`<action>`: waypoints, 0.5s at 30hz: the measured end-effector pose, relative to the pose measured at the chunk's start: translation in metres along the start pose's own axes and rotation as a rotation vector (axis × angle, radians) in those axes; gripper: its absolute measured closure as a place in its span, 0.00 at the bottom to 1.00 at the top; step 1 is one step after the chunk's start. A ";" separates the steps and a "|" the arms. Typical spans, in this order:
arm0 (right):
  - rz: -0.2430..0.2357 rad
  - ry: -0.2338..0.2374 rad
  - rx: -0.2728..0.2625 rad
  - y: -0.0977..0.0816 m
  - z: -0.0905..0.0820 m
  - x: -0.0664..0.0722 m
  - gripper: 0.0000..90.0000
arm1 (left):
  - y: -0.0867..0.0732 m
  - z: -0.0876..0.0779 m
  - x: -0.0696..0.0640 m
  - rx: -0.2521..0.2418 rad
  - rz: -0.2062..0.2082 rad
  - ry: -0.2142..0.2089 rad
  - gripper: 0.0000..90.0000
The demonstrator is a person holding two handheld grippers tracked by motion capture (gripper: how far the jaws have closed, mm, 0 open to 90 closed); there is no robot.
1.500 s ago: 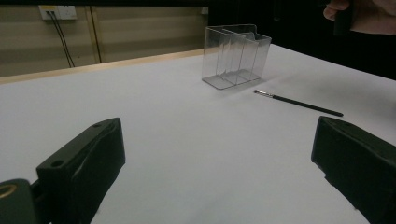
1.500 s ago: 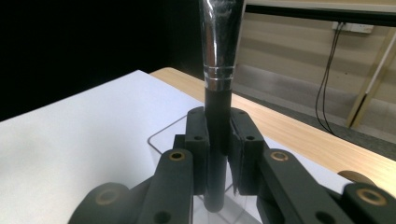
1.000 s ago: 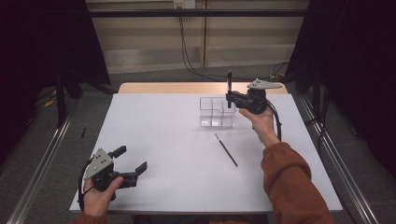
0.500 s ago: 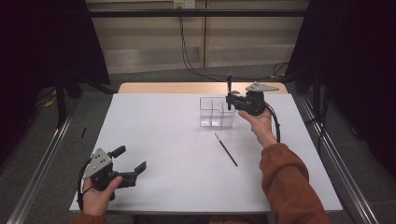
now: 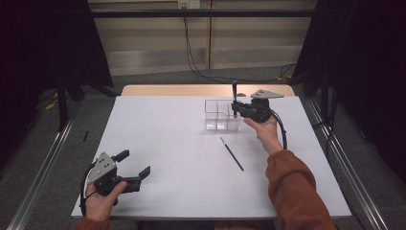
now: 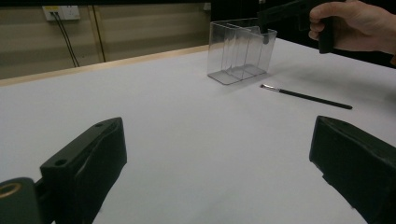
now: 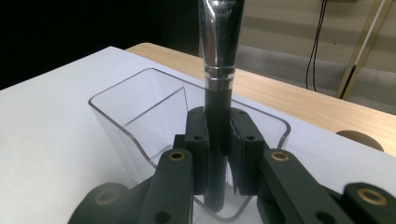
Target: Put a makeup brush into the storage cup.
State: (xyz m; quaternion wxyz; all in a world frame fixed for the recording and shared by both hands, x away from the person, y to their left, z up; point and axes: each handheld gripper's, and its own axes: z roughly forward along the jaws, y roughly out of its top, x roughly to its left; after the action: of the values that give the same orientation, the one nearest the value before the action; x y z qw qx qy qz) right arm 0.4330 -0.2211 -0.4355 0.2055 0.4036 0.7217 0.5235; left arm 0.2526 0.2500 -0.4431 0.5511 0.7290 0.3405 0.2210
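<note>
High view first, reading from the left with the clear organizer (image 5: 221, 115) as the landmark: the left gripper (image 5: 136, 165) rests on the white worktop (image 5: 167, 143) well to the left of the organizer and nearer the person, its jaws spread wide with nothing between them. A thin brush (image 5: 231, 154) lies flat on the worktop just in front of the organizer, apart from it. At the organizer's right end, the right gripper (image 5: 234, 109) has its jaws clamped on the black handle of a thick makeup brush (image 5: 234, 91), which stands upright with its lower end inside the right-hand compartment.

Right gripper view confirms the grip: both pads press the handle (image 7: 217, 135), and its foot sits low between the clear walls (image 7: 140, 116).

Risks, as I judge them: the jaws sit close over the rim, so going lower could knock or drag the light organizer. Letting go before the foot reaches the floor could let the top-heavy brush tip against the wall and topple the organizer, or spill out onto the worktop.
</note>
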 end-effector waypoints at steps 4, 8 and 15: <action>0.010 0.004 0.007 -0.005 0.002 -0.001 0.88 | 0.000 0.000 0.000 -0.002 0.003 0.005 0.05; 0.017 -0.003 0.015 -0.007 0.003 -0.001 0.89 | 0.000 0.000 0.000 -0.001 -0.002 -0.002 0.05; 0.026 -0.009 0.030 -0.011 0.005 -0.002 0.88 | 0.000 0.000 0.000 -0.005 -0.003 -0.001 0.05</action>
State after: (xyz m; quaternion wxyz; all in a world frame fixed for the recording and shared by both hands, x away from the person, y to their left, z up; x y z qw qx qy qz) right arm 0.4333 -0.2214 -0.4478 0.1958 0.4181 0.7233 0.5135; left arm 0.2528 0.2504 -0.4428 0.5536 0.7272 0.3406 0.2207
